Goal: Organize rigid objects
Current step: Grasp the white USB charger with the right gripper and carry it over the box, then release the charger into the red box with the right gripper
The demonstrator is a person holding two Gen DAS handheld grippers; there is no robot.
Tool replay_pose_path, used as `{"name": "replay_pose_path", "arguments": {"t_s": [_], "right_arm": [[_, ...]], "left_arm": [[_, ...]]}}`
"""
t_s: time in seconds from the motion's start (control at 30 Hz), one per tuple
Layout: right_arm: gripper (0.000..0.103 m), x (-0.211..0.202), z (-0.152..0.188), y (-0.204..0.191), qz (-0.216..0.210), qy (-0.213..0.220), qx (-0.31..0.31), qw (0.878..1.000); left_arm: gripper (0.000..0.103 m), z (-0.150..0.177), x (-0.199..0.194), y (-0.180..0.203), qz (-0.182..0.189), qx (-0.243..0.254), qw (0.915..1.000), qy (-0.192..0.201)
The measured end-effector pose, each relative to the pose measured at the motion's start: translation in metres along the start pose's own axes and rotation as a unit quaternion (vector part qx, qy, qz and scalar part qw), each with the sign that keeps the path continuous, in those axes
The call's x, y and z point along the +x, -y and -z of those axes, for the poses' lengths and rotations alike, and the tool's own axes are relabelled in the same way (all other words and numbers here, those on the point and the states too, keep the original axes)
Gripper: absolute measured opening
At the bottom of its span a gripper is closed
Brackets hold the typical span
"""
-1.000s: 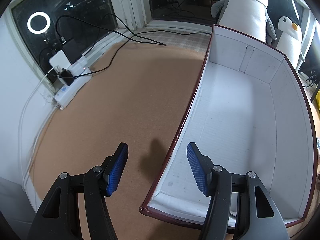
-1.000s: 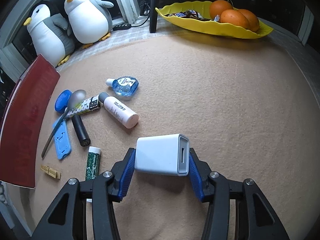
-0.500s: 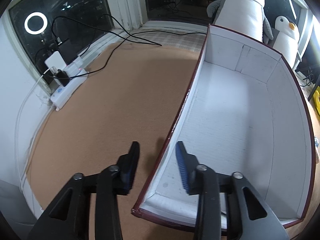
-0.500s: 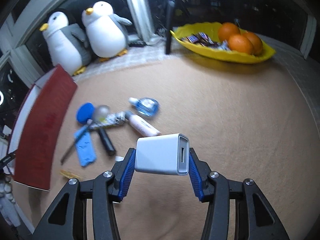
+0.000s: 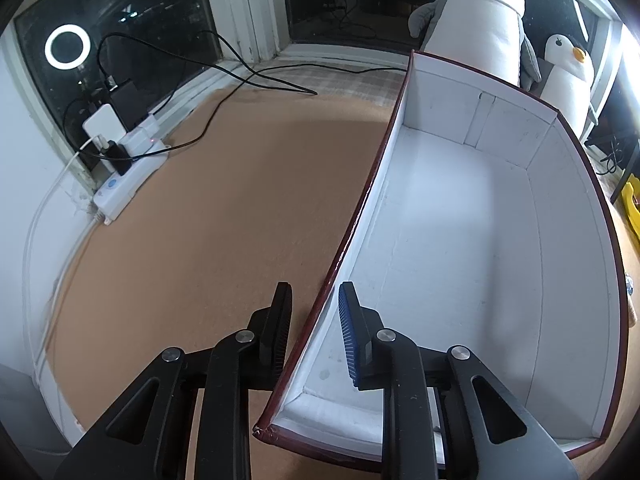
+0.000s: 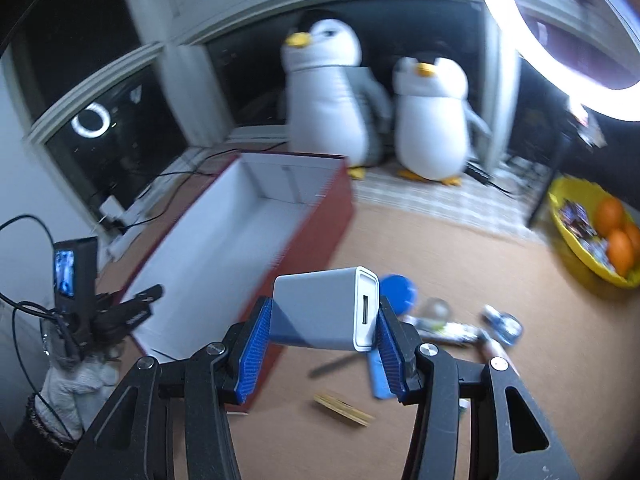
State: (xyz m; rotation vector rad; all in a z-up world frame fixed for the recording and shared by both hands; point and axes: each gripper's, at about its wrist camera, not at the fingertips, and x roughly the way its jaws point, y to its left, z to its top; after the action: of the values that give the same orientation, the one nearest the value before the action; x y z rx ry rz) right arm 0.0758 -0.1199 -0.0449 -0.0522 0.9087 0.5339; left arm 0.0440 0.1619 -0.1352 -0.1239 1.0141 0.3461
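Between the left tongs (image 5: 310,320), whose jaws have just been closing, stands the box (image 5: 460,240) wall, seemingly steadied; the right tongs (image 6: 320,340), clamping the white charger (image 6: 326,308), have swung boxward.

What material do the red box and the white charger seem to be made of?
The red box looks like cardboard: thin flat walls, matt white inside, a seam in the end wall. The white charger, held in the right gripper, looks like smooth hard plastic with a slight sheen.
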Motion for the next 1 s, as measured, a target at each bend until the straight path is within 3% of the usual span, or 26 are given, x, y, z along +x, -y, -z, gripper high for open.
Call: {"name": "replay_pose_path", "arguments": {"t_s": [0.2,0.47,0.67,0.73,1.0], "right_arm": [[0.046,0.042,-0.009,-0.056,-0.021,-0.030,-0.068,0.997],[0.046,0.070,-0.005,-0.087,-0.016,-0.054,-0.111,0.992],[0.047,0.076,-0.002,-0.093,-0.006,-0.054,-0.123,0.991],[0.055,0.075,-0.002,-0.092,-0.006,-0.054,-0.121,0.991],[0.060,0.052,-0.002,-0.070,-0.020,-0.031,-0.081,0.996]], "left_arm": [[0.022,0.000,0.001,-0.001,0.003,-0.002,1.0000,0.002],[0.022,0.000,0.001,0.000,0.005,-0.004,1.0000,0.002],[0.022,0.000,0.001,-0.001,0.004,-0.004,1.0000,0.001],[0.022,0.000,0.001,-0.001,0.002,-0.004,1.0000,0.000],[0.023,-0.001,0.002,0.001,0.001,0.001,1.0000,-0.009]]}}
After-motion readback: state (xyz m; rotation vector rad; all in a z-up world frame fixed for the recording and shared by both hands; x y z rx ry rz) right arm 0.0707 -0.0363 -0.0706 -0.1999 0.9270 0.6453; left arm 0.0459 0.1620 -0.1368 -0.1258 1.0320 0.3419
